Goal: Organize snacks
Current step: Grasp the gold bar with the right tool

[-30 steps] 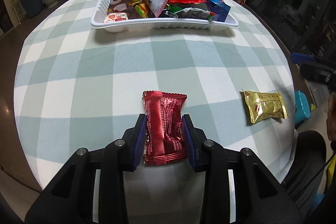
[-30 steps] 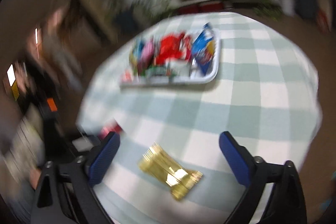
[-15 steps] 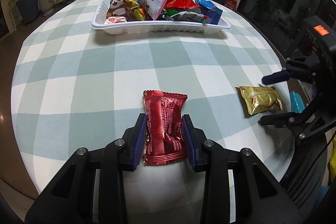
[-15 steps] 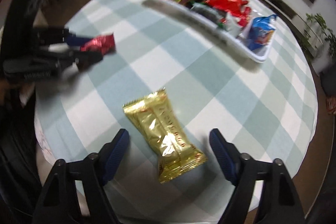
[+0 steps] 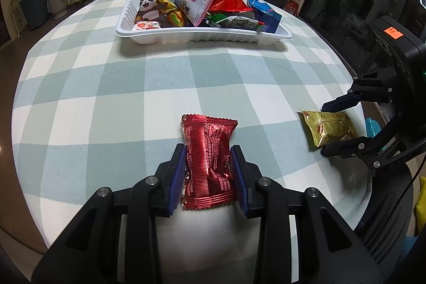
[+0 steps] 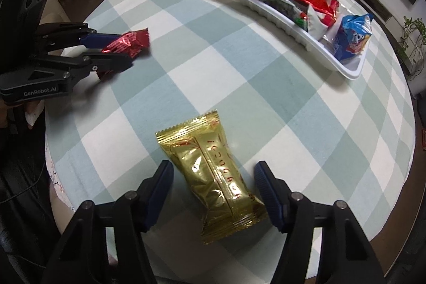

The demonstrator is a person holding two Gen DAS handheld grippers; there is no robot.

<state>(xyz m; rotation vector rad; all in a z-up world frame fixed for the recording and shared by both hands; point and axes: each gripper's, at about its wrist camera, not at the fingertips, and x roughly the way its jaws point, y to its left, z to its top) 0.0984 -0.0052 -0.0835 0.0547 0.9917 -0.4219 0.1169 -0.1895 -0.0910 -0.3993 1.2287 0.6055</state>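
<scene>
The left gripper (image 5: 208, 172) is clamped on the red snack packet (image 5: 207, 161), its blue pads pressing both long sides, the packet's far end sticking out over the checked tablecloth (image 5: 133, 103). The right gripper (image 6: 213, 188) straddles the gold snack packet (image 6: 213, 177), which lies flat on the cloth between its fingers; the jaws are closing, with a gap showing on each side of the packet. At the far side of the table sits a white tray (image 5: 202, 35) heaped with mixed snack bags, among them a panda-printed one, a large red one and a blue one.
</scene>
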